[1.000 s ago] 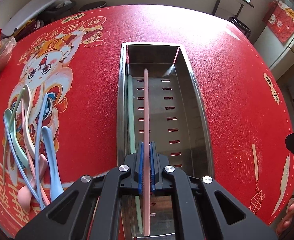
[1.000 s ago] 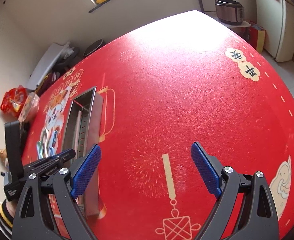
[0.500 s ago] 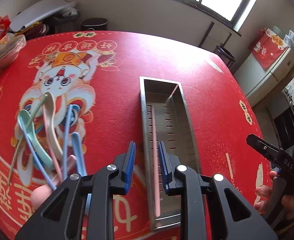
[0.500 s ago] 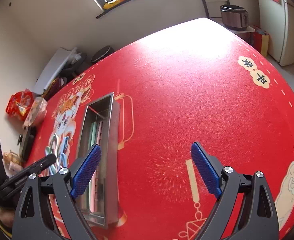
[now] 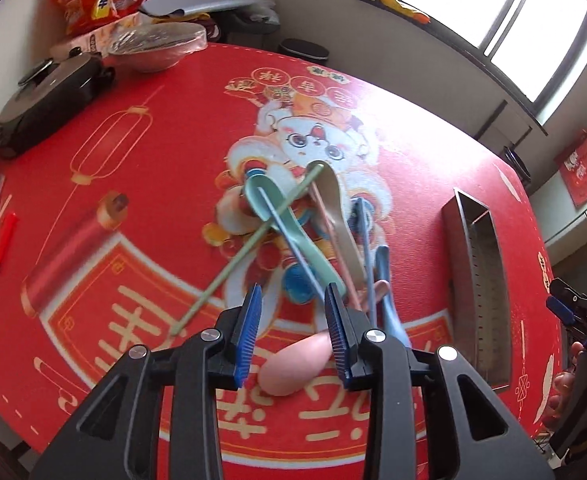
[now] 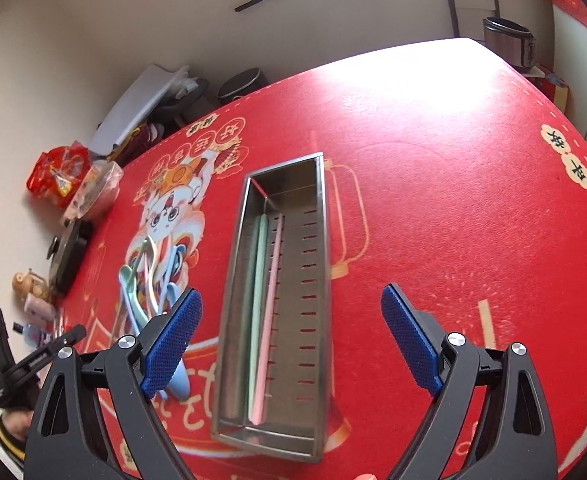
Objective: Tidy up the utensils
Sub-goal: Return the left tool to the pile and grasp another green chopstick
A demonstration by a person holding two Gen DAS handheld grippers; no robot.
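Red printed tablecloth (image 5: 141, 184). Left gripper (image 5: 293, 320) jaws opening, empty; utensil pile (image 5: 313, 224) at 12 o'clock. Right gripper (image 6: 289, 340) wide, empty, above steel tray (image 6: 321, 240). Risk: crossed chopsticks snag, drag neighbours.

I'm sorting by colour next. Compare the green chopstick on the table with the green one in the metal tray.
The loose green chopstick lies diagonally on the red tablecloth, crossing the teal spoon. The green chopstick in the tray lies straight along the metal tray, beside a pink chopstick. Both are slim and pale green.
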